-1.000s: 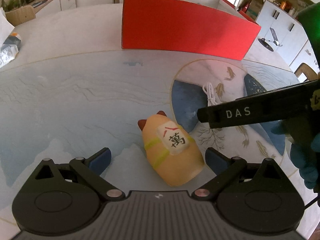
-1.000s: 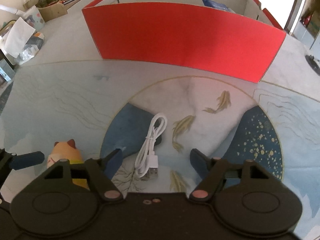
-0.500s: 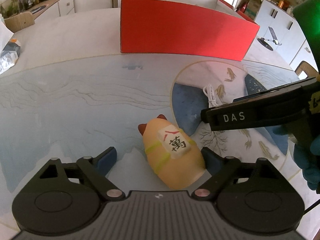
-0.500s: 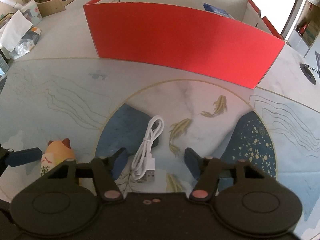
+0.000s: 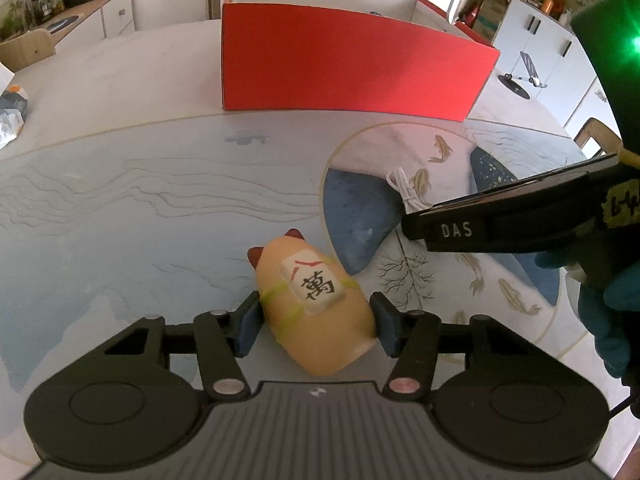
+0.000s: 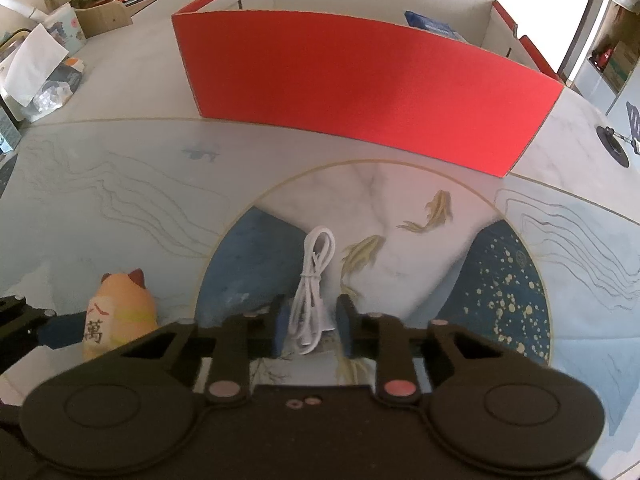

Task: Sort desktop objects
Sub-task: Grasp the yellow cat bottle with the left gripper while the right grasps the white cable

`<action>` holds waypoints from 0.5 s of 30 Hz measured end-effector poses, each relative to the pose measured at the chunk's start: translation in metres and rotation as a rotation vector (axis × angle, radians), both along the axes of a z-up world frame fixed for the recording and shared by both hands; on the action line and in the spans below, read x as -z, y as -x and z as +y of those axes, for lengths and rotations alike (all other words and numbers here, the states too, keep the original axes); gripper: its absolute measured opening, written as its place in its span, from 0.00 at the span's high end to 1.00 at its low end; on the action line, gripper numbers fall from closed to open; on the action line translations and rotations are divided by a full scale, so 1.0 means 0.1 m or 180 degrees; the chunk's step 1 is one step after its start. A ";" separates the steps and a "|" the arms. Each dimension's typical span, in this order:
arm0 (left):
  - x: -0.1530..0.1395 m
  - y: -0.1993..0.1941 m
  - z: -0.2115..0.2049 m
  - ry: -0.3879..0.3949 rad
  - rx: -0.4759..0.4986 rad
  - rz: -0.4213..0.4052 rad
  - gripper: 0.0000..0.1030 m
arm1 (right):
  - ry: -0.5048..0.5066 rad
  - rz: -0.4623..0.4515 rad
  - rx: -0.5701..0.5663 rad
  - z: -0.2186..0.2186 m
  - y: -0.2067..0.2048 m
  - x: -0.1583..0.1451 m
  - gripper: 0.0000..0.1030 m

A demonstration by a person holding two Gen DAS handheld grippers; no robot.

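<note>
A tan cat figurine (image 5: 316, 304) with a white tag lies on its side on the patterned mat. My left gripper (image 5: 314, 322) is shut on the figurine, one pad on each flank. The figurine also shows in the right wrist view (image 6: 118, 316). A bundled white USB cable (image 6: 312, 292) lies on the mat's round panel. My right gripper (image 6: 312, 330) is shut on the cable's near end. The cable's far loop shows in the left wrist view (image 5: 404, 188), behind the right gripper's black finger (image 5: 480, 224).
A red open-topped box (image 6: 360, 92) stands behind the mat, with a blue item (image 6: 432, 26) inside; it also shows in the left wrist view (image 5: 352, 72). Paper and packets (image 6: 44, 72) lie at the far left. A round black stand base (image 6: 614, 148) sits at the right.
Both grippers moved forward and closed. The left jaws closed onto the cat figurine; the right jaws closed onto the white cable's near end.
</note>
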State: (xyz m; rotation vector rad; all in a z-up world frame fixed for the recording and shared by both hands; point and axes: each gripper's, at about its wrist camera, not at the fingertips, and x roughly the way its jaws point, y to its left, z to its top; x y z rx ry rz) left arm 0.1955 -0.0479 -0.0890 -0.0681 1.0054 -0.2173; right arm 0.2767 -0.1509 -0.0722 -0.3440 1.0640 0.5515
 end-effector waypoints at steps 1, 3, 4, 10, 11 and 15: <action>0.00 0.00 0.00 0.0004 0.0005 0.0002 0.46 | -0.0011 0.0014 0.0010 -0.01 -0.01 0.00 0.79; 0.00 0.00 0.01 0.0032 0.0017 0.0016 0.46 | -0.0020 0.0036 0.0019 -0.03 -0.03 -0.01 0.80; 0.00 -0.01 0.02 0.0068 0.0022 0.0031 0.47 | -0.0020 0.0047 0.0022 -0.04 -0.03 -0.02 0.81; -0.02 -0.04 0.06 0.0104 -0.0019 0.0051 0.48 | -0.0047 0.0105 0.0066 -0.04 -0.05 -0.02 0.82; -0.03 -0.04 0.06 0.0104 -0.0018 0.0044 0.48 | -0.0056 0.0113 0.0072 -0.04 -0.05 -0.03 0.82; -0.07 -0.04 0.06 0.0119 -0.0012 0.0025 0.48 | -0.0092 0.0131 0.0094 -0.08 -0.06 -0.06 0.87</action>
